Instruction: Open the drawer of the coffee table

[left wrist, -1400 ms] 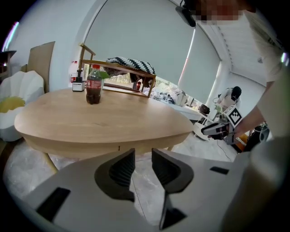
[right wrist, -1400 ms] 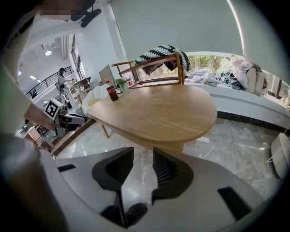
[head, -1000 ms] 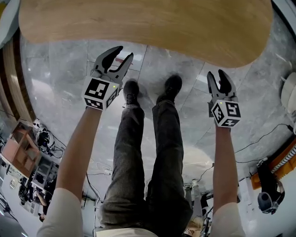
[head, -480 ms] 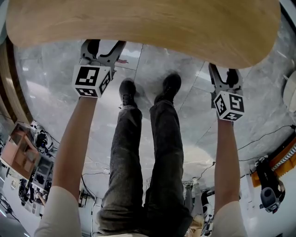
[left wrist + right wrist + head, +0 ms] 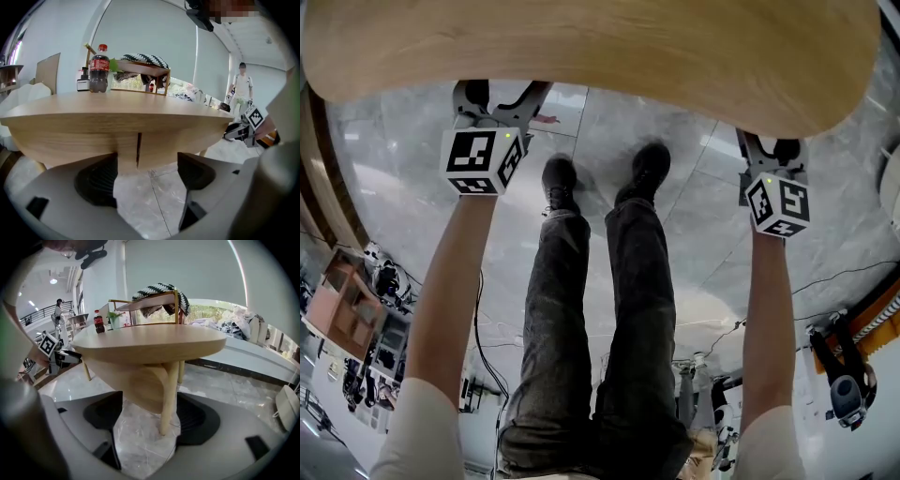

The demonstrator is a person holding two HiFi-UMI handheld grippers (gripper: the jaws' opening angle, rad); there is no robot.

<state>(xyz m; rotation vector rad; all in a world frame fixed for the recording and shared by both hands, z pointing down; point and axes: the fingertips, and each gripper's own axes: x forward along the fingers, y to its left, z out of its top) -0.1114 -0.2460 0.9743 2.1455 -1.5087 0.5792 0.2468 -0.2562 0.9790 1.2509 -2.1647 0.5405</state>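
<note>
Drawer front [image 5: 159, 140] flush under the coffee table [image 5: 581, 47] edge, both tools spread at it.

Left hand-held gripper [image 5: 146, 173]: jaws have just been opening and now stand wide. The lower lip of the wood band with its vertical seam [image 5: 138, 147] sits in the gap; can't tell if the pads touch it. Right hand-held gripper [image 5: 150, 413]: jaws also just been opening, wide apart. A table leg [image 5: 168, 390] and the rounded wood body under the tabletop show between them, nothing pinched. In the head view both sets of tips tuck under the tabletop rim, left and right of the person's shoes [image 5: 562, 178] on the marble floor [image 5: 703, 244]. Cola bottle [image 5: 99, 69] stands on the tabletop, far side.
</note>
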